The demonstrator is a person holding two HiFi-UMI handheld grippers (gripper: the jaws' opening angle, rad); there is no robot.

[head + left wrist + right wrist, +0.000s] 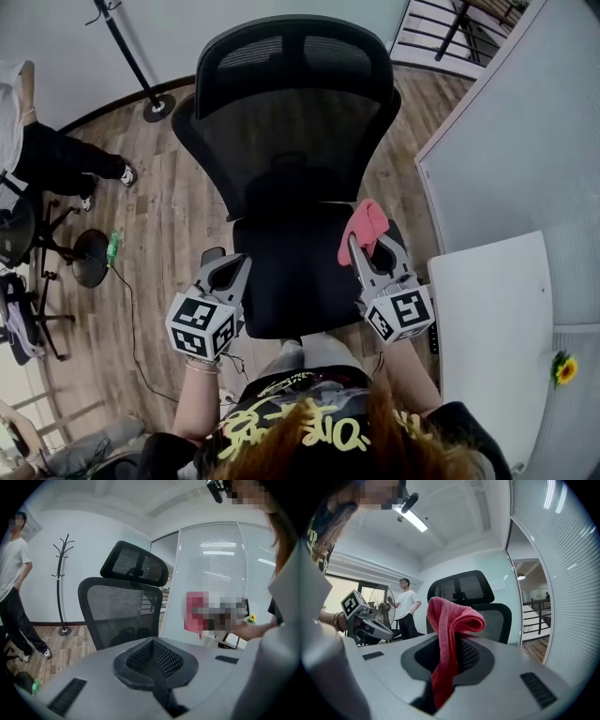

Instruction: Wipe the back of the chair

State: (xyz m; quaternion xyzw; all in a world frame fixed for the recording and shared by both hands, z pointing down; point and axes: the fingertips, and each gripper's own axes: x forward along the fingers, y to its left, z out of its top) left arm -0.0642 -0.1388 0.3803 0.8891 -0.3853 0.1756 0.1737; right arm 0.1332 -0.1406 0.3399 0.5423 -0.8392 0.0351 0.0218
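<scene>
The back (291,141) rises ahead of the nearer right gripper (373,249), fingers pinching the cloth (362,227); left gripper (228,274) closed, empty.

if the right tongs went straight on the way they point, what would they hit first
Probably the chair back, straight ahead of the right tongs and the red cloth they grip; the gap is hard to judge.

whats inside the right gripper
The right gripper is shut on a red cloth. The cloth's folded top sticks up above the jaws and a tail hangs down the gap. The stretch pinched between the pads is covered.
</scene>
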